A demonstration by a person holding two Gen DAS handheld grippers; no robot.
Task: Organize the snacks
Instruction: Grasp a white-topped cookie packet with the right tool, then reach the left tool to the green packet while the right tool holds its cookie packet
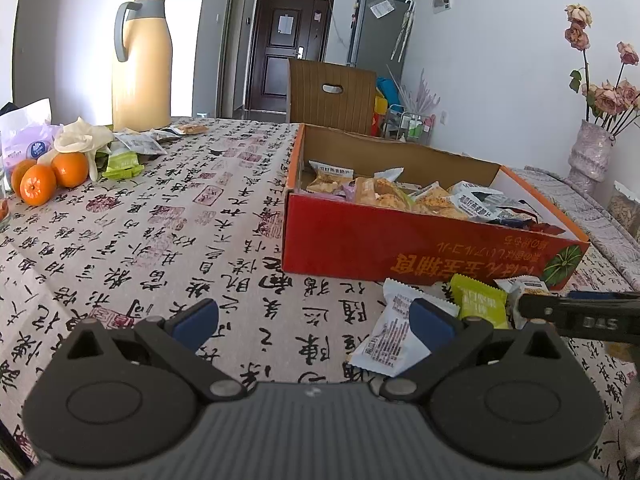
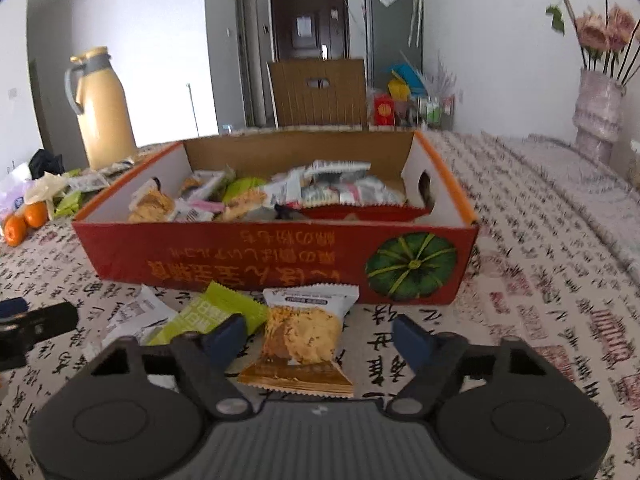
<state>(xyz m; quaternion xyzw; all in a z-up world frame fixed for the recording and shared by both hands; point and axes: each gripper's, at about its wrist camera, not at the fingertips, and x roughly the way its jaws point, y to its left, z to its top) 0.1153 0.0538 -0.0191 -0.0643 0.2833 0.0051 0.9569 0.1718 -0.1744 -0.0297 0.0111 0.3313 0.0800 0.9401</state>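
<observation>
While the right gripper point(image 2: 320, 338) straddles the crisp-cake packet point(image 2: 301, 338) lying on the tablecloth point(image 2: 520, 280) just before the red box point(image 2: 280, 256), jaws apart and pads not yet pressing, it should centre, pinch the packet's middle, then lift over the box wall, the left gripper point(image 1: 314, 318) waiting open and empty.

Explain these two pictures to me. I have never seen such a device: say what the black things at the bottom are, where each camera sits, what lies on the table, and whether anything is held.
Each picture comes from a camera on a hand-held two-finger gripper. The left gripper is open over bare tablecloth. The right gripper is open around a crispy snack packet, not pressing it. Nearby: green packet, red snack box, oranges, thermos.
</observation>
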